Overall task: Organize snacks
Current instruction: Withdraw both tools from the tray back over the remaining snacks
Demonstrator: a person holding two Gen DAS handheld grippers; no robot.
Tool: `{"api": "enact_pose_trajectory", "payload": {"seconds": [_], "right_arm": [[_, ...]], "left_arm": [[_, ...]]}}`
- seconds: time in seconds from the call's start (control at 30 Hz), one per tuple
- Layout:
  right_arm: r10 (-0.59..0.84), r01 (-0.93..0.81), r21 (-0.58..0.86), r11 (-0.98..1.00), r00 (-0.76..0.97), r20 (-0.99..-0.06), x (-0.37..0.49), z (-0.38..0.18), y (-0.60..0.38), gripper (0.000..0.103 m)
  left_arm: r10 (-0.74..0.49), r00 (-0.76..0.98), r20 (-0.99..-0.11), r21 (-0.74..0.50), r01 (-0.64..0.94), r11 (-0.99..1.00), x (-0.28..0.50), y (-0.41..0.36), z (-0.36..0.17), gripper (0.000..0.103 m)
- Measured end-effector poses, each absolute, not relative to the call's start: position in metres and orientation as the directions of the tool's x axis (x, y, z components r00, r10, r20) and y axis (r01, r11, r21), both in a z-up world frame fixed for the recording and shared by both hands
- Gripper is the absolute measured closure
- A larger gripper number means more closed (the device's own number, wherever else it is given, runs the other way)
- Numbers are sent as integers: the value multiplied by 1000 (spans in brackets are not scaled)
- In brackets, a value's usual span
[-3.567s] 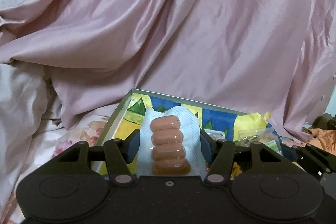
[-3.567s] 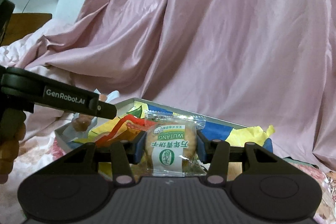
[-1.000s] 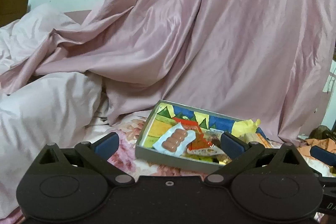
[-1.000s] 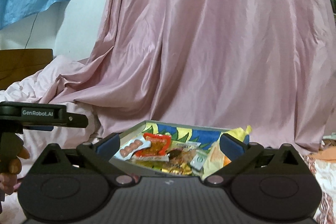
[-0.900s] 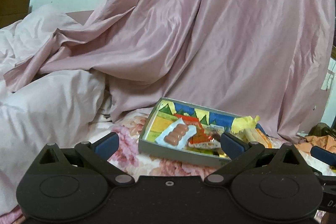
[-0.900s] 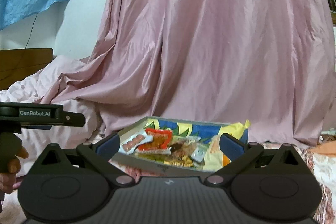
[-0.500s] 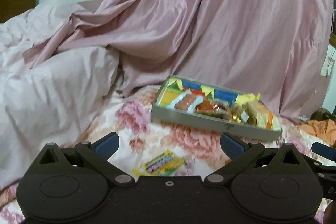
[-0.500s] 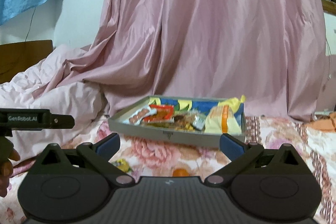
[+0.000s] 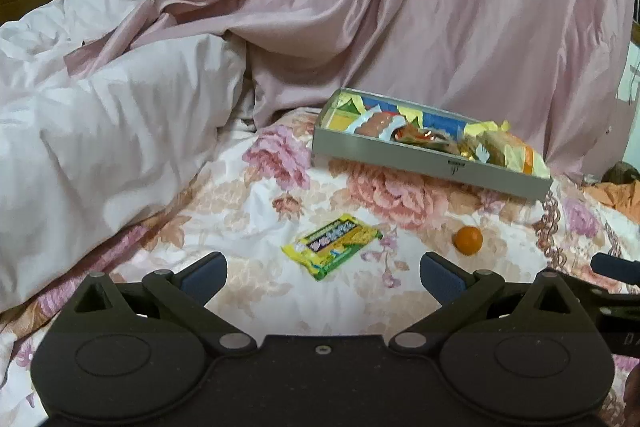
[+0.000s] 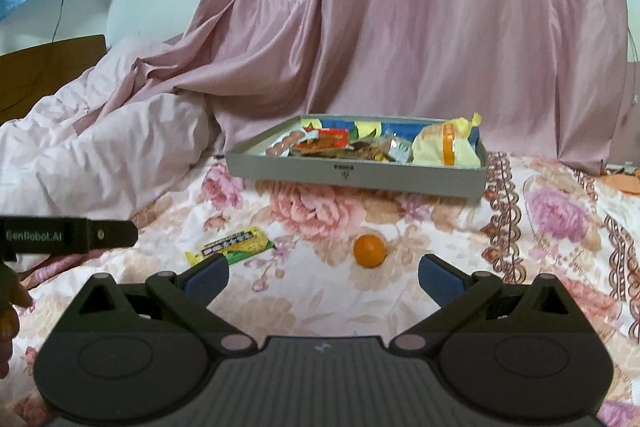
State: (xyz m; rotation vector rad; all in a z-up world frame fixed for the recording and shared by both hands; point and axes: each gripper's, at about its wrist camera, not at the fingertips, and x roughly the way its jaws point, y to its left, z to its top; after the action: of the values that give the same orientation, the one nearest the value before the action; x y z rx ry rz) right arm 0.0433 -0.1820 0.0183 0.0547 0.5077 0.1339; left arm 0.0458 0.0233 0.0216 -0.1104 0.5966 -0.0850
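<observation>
A grey shallow box rests on the flowered bedsheet and holds several snacks, among them a sausage pack and a yellow bag. In front of it lie a yellow-green snack packet and a small orange fruit. My left gripper is open and empty, held just short of the packet. Wide open too, my right gripper has nothing in it and hovers just short of the orange fruit.
A pink satin drape hangs behind the box. A bunched pale quilt fills the left side. A hand holds the other gripper's handle at the left edge of the right wrist view. Orange cloth lies at far right.
Both grippers let go of their snacks into the box and pulled back and down. The box now sits farther away, and the loose packet and orange fruit have come into view.
</observation>
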Motion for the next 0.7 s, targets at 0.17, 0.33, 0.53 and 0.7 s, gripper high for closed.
{"api": "enact_pose_trajectory", "payload": {"seconds": [0.17, 0.33, 0.53, 0.7], "right_arm": [[136, -111, 79, 991, 855, -501, 45, 11, -179, 0], [136, -106, 87, 991, 844, -519, 51, 1, -180, 0], [146, -114, 92, 989, 825, -545, 59, -13, -180, 0], [147, -114, 92, 989, 807, -572, 66, -23, -181, 0]], "left_arm": [[-114, 815, -568, -121, 54, 991, 49, 24, 12, 1], [-109, 810, -576, -112, 54, 992, 55, 25, 4, 1], [-99, 801, -591, -101, 48, 994, 64, 27, -5, 1], [-93, 788, -608, -94, 45, 995, 75, 25, -13, 1]]}}
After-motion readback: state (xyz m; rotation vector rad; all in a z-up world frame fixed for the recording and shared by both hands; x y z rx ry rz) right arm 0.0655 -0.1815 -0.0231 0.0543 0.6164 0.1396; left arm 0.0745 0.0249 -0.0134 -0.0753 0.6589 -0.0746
